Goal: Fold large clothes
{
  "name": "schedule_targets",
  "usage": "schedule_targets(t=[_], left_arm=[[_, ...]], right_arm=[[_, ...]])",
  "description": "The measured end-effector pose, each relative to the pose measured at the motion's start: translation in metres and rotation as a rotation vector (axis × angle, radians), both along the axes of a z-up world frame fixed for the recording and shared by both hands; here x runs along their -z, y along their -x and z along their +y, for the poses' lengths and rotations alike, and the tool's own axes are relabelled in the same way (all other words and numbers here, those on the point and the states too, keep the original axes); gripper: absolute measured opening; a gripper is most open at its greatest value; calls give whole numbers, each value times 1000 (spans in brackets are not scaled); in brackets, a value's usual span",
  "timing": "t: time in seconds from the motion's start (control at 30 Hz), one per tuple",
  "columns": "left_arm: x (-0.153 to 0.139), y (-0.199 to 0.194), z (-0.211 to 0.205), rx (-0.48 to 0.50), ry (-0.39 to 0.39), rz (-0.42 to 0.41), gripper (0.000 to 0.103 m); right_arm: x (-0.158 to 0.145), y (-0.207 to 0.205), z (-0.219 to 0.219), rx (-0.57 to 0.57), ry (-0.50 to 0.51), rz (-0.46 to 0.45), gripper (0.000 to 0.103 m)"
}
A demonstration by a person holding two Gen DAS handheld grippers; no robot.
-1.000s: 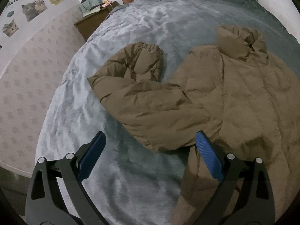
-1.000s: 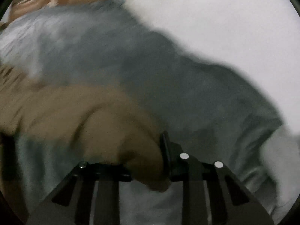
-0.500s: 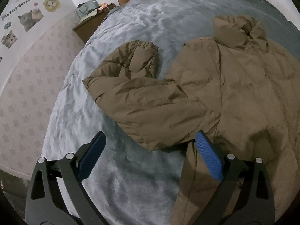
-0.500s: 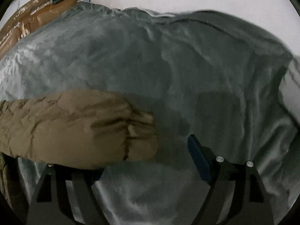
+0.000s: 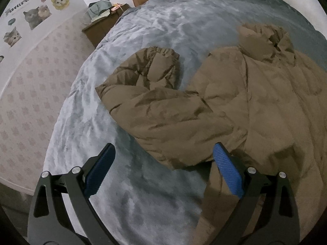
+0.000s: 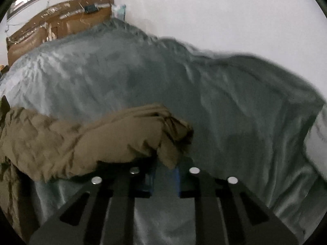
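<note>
Right gripper (image 6: 165,168): jaws have just closed, now pinched on a fold of the sleeve cuff (image 6: 173,130) of the brown puffer jacket (image 5: 255,102); cuff fabric bunches between the blue pads. Frame slightly blurred.

Left gripper (image 5: 163,167): jaws wide apart, holding nothing, poised above the jacket's other sleeve (image 5: 163,114), which lies bent back on itself. Right-hand pad sits just over the jacket's edge.

Jacket lies spread on the bed's grey-blue blanket (image 5: 163,26), collar toward the brown headboard (image 6: 51,26). Beside the bed: a small nightstand (image 5: 98,28) and a wall with cat stickers (image 5: 34,16).
</note>
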State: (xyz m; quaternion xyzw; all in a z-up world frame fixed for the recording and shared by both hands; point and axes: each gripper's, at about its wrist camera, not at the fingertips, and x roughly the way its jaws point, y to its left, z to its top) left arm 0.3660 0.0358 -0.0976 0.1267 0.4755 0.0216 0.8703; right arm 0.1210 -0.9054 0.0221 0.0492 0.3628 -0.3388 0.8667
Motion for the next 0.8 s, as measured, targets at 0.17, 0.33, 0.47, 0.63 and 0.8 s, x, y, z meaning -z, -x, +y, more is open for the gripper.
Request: schedule_targets(t=[0.17, 0.33, 0.47, 0.63, 0.8], left_arm=[[-2, -7, 8, -20, 42, -6, 96], [0, -9, 12, -25, 47, -10, 96], [-3, -11, 16, -23, 46, -16, 96], [-4, -13, 26, -29, 49, -23, 96], [-4, -16, 35, -46, 73, -17, 96]], right_arm=[[-36, -39, 35, -133, 42, -68, 9], [-43, -93, 86, -289, -5, -79, 5], [-41, -135, 143, -419, -13, -67, 5], [-33, -178, 204, -561, -88, -49, 4], [-20, -215, 289, -766, -142, -8, 5]])
